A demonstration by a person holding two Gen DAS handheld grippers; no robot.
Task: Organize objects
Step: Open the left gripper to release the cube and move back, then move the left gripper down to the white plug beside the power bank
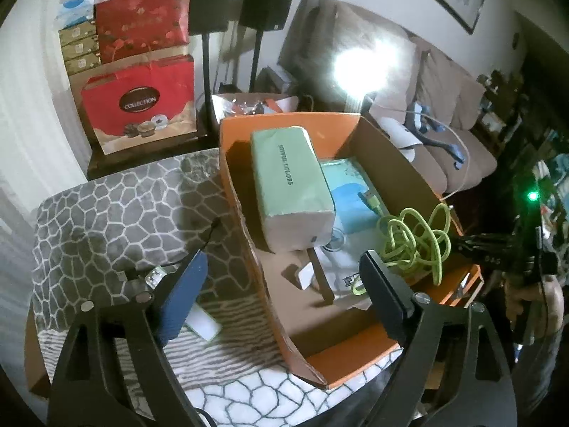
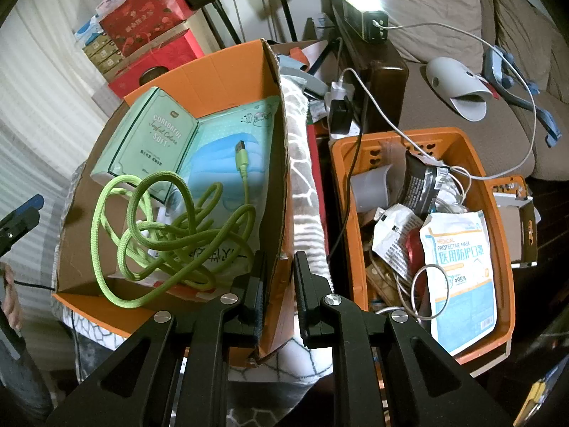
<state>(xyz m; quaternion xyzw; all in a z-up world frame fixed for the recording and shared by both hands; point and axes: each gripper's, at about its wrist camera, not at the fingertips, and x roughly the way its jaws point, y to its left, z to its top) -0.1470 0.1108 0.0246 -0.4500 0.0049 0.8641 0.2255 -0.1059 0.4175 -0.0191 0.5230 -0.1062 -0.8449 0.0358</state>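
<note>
Blanket (image 1: 117, 210) in a grey cobble pattern covers the surface in front of you, fading to white at the near edge. Behind it stand red gift bags (image 1: 142, 106) against a pale wall, two black speakers on stands (image 1: 265, 7) beside them, and a brown sofa (image 2: 462, 46) off to your right. An orange plastic basket (image 2: 505, 267) full of packets and white cords sits just beside the blanket.

On the blanket rests the orange cardboard box (image 1: 284, 122), open at the top. Inside lie a pale green tissue pack (image 1: 290, 181), a light blue packet (image 2: 220, 156) under it, and the lime-green braided cable (image 2: 160, 227), loosely tangled, its plug end lying on the blue packet.

Your left gripper (image 1: 281, 295) hangs over the box's near wall with its fingers spread wide and nothing between the pads. Your right gripper (image 2: 279, 288) pinches the box's side wall, one finger inside and one outside.
</note>
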